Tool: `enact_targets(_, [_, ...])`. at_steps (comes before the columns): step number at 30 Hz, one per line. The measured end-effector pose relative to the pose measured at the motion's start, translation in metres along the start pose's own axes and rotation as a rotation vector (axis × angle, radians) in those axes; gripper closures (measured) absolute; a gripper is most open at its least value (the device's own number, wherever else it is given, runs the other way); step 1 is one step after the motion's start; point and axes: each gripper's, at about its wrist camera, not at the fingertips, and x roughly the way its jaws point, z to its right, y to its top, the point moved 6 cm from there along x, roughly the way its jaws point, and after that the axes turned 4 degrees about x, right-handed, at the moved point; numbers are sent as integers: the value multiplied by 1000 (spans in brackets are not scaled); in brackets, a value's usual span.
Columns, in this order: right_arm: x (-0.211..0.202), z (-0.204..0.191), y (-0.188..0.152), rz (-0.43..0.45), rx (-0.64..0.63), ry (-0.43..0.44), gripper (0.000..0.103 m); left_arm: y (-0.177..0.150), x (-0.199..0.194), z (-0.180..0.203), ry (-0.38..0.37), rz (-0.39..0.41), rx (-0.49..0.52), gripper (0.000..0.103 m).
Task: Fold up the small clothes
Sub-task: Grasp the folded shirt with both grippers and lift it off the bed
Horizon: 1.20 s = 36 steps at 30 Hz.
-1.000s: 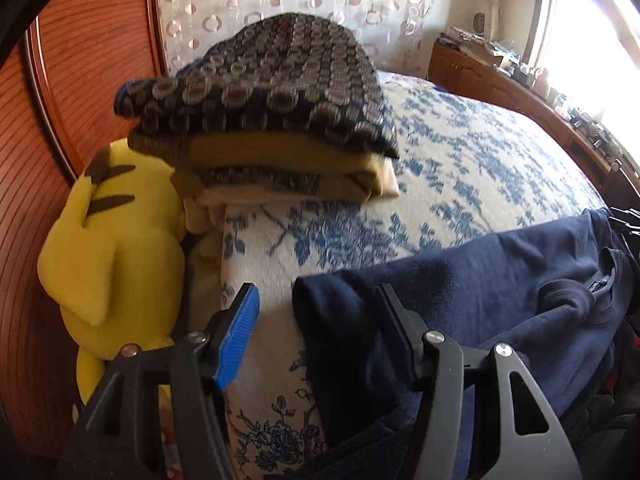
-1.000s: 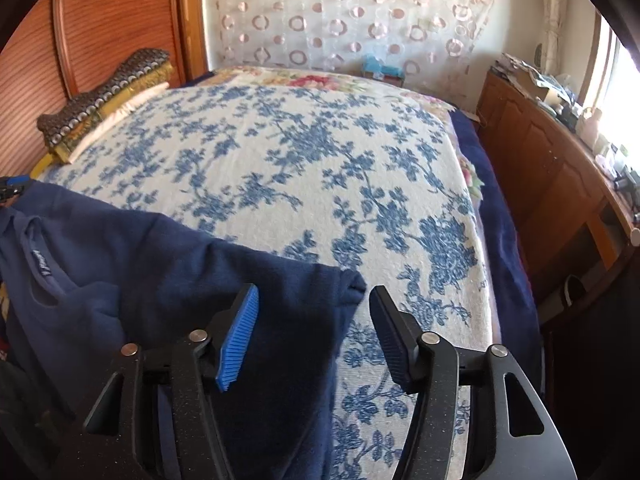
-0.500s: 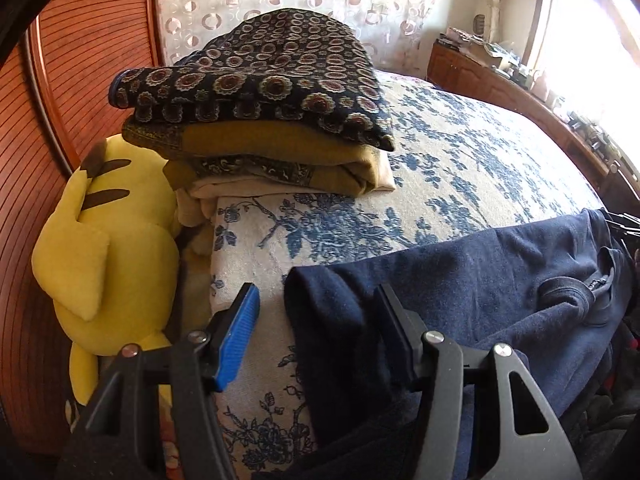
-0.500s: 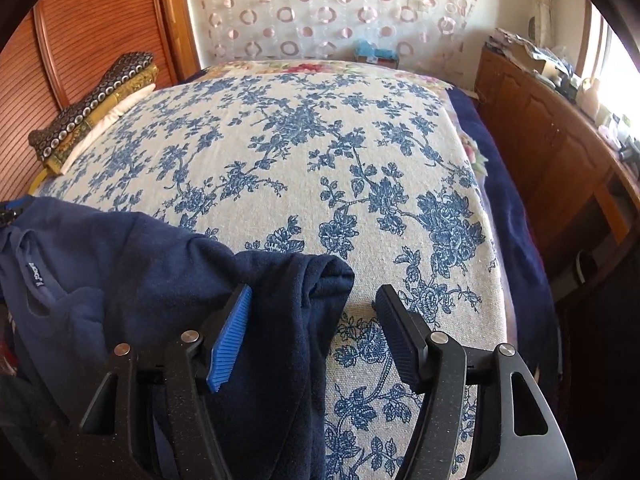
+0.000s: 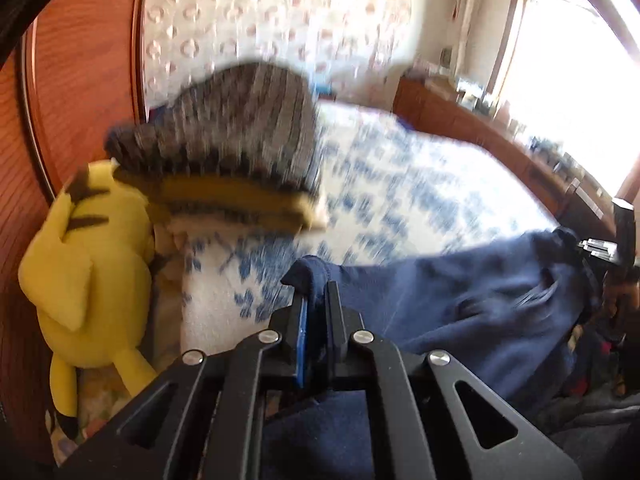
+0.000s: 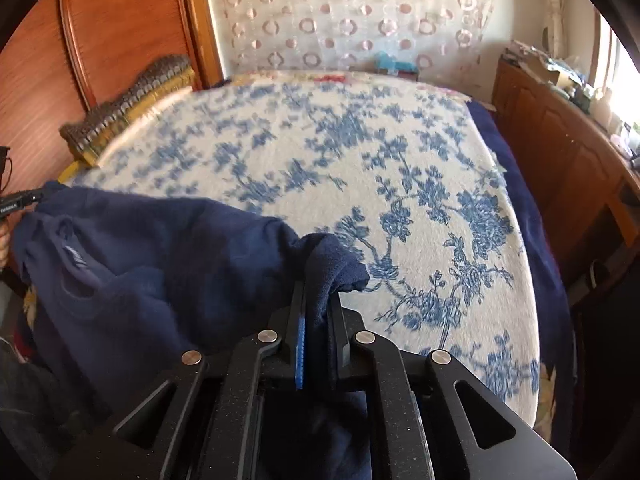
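A navy blue sweatshirt (image 5: 472,300) lies across the near edge of a bed with a blue-flowered white cover (image 5: 400,184). My left gripper (image 5: 316,300) is shut on its left corner. In the right wrist view the same sweatshirt (image 6: 160,264) stretches to the left, and my right gripper (image 6: 320,300) is shut on its right corner, which bunches out past the jaws. The neck opening with a white label (image 6: 74,258) faces up. The left gripper's tip (image 6: 20,200) shows at the far left edge of that view.
A stack of folded clothes (image 5: 224,160) sits on the bed's left side, also seen in the right wrist view (image 6: 128,104). A yellow plush toy (image 5: 88,264) leans by the wooden headboard (image 5: 80,60). A wooden dresser (image 6: 560,132) with clutter runs along the right.
Both grippers closed from open onto the sweatshirt's two corners. The left view is blurred by motion and the garment's corners are lifted off the cover.
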Motion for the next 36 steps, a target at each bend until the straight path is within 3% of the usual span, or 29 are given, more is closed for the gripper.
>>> enact_targets(12, [-157,-29,76,330,-70,-13,99,97,-100,50,-88,317,96,100])
enact_targets(19, [-233,-34,99,477,-90,-39,99,129,-153,45,-102,470,96,100])
enact_targets(29, [-294,-28,124,568,-100,-92,99,162,-191,34,-66,584,115,100])
enact_targets(36, [-321,-25,125,605,-105,-108,99,170,-191,33,-75,602,112,100])
